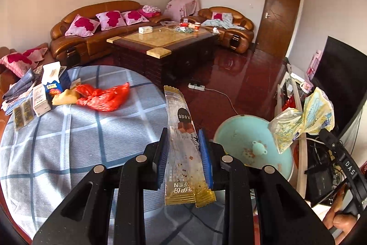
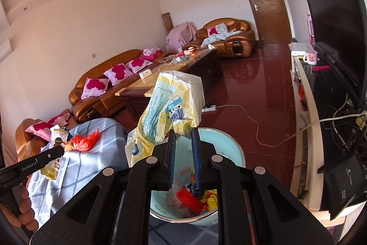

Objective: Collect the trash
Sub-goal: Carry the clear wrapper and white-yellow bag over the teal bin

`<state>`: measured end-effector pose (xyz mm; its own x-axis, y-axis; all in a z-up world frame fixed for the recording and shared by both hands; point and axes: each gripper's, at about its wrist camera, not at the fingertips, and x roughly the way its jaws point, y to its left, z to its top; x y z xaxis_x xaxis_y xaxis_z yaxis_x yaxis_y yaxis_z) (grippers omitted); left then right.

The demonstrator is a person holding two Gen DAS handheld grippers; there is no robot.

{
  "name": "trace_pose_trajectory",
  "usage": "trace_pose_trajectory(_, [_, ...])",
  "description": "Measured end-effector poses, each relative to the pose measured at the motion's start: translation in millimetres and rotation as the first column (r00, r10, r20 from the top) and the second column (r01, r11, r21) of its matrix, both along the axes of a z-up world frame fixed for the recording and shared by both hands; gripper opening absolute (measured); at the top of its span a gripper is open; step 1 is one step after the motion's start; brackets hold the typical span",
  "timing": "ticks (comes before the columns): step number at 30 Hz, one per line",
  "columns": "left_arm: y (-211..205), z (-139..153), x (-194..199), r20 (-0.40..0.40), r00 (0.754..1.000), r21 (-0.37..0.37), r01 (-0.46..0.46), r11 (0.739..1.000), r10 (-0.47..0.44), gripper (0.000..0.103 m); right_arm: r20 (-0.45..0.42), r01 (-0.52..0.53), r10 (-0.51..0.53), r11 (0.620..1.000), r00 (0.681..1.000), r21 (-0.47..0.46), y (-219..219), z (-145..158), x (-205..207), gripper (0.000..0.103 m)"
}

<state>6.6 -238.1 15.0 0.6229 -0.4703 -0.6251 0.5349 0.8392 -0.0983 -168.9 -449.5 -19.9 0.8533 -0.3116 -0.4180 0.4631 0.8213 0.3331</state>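
My left gripper [image 1: 183, 137] is shut on a long clear-and-gold snack wrapper [image 1: 181, 130], held upright over the edge of the checked blue tablecloth [image 1: 68, 141]. My right gripper [image 2: 184, 132] is shut on a crumpled yellow-and-white plastic bag [image 2: 165, 107], held above the light blue trash bin [image 2: 231, 146]. The bin [image 1: 238, 137] holds red and yellow scraps [image 2: 190, 196]. In the left wrist view the bag [image 1: 302, 116] hangs to the right of the bin. A red plastic bag [image 1: 103, 95] lies on the table.
Small boxes and a tissue pack [image 1: 50, 84] sit at the table's far left. A TV stand [image 2: 307, 111] with a television [image 2: 337, 31] and cables runs along the right. A coffee table [image 1: 160, 43], brown sofas [image 1: 96, 29] and a floor power strip [image 1: 196, 86] lie beyond.
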Motion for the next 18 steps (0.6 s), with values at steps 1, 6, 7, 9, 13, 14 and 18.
trace_pose_trajectory(1, [-5, 0, -2, 0.001, 1.000, 0.004, 0.009, 1.000, -0.009, 0.026, 0.001, 0.004, -0.004, 1.000, 1.000, 0.001, -1, -1, -1, 0.015])
trace_pose_trajectory(6, [-29, -2, -13, 0.002, 0.999, 0.021, 0.046, 0.999, -0.046, 0.026, 0.008, 0.034, -0.034, 0.999, 0.999, 0.005, -6, -1, -7, 0.015])
trace_pose_trajectory(7, [-33, -3, -14, 0.002, 0.999, 0.025, 0.051, 0.998, -0.051, 0.026, 0.009, 0.040, -0.040, 0.999, 0.999, 0.005, -7, -1, -10, 0.015])
trace_pose_trajectory(9, [-41, -4, -17, 0.000, 0.998, 0.032, 0.064, 0.997, -0.064, 0.026, 0.009, 0.051, -0.051, 0.999, 0.999, -0.001, -8, -2, -13, 0.015])
trace_pose_trajectory(13, [-54, -8, -20, -0.008, 0.996, 0.043, 0.085, 0.995, -0.084, 0.026, 0.004, 0.073, -0.073, 0.997, 0.997, -0.025, -12, -3, -17, 0.015])
trace_pose_trajectory(14, [-57, -9, -20, -0.009, 0.996, 0.047, 0.089, 0.995, -0.089, 0.026, 0.003, 0.080, -0.080, 0.996, 0.997, -0.033, -11, -4, -19, 0.015])
trace_pose_trajectory(18, [-74, -13, -25, -0.017, 0.993, 0.058, 0.116, 0.992, -0.115, 0.026, -0.009, 0.099, -0.100, 0.992, 0.995, -0.079, -10, -6, -22, 0.015])
